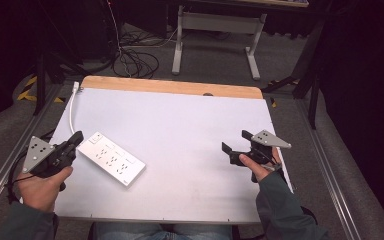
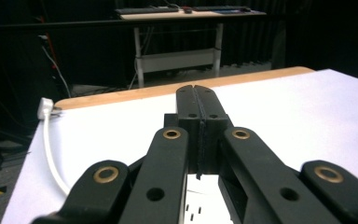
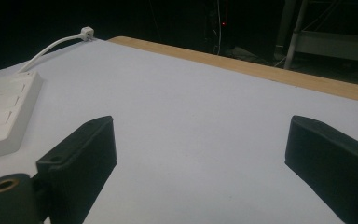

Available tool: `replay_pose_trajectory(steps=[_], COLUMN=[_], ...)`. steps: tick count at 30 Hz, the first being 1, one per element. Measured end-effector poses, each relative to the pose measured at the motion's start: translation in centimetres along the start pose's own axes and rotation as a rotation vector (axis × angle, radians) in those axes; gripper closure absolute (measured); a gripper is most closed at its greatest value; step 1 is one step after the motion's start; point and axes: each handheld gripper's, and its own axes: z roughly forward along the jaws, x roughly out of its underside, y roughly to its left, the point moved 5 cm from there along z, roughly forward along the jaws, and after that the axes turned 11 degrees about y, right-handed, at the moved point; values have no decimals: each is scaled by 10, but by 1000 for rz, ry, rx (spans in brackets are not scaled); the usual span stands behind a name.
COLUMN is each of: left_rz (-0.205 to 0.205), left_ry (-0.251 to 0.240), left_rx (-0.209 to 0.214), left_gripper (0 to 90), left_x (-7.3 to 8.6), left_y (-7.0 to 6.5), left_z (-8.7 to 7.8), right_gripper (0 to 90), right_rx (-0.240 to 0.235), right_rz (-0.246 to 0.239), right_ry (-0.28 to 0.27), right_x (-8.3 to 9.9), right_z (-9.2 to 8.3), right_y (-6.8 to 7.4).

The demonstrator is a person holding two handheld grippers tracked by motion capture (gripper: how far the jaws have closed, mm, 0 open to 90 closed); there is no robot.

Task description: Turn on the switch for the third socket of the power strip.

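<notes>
A white power strip [image 1: 111, 158] lies flat at the left of the white table [image 1: 180, 125], its white cable [image 1: 72, 112] running to a plug [image 1: 76, 86] at the far left corner. My left gripper [image 1: 76, 138] hovers at the strip's near-left end, jaws pressed together with nothing between them; the left gripper view shows the shut gripper [image 2: 197, 95] over the strip [image 2: 200, 207]. My right gripper [image 1: 235, 141] is open above bare table at the right, far from the strip [image 3: 4, 112]; the right gripper view shows the open gripper [image 3: 205, 140] with empty space between the jaws.
A wooden strip [image 1: 175, 86] edges the table's far side. Beyond it stand a white-legged desk [image 1: 215, 30] and loose cables on the floor [image 1: 135, 60]. Metal rails [image 1: 325, 165] run along both sides of the table.
</notes>
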Motion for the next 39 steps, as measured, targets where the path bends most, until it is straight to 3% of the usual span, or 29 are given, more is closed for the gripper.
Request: replay_pose_trajectory(steps=[9,14,39], left_rz=[47,92,183], left_ry=[37,70,164], left_rx=[33,52,127], left_gripper=[899,899,899], left_x=[0,2,7], left_y=[-8,-17,-34], left_z=[10,17,39], right_gripper=[95,95,95], right_rx=[1,2,7], right_rz=[-1,-4,1], right_ry=[5,5,9], right_x=[1,1,3], right_z=[0,0,-2], right_y=[0,0,-1])
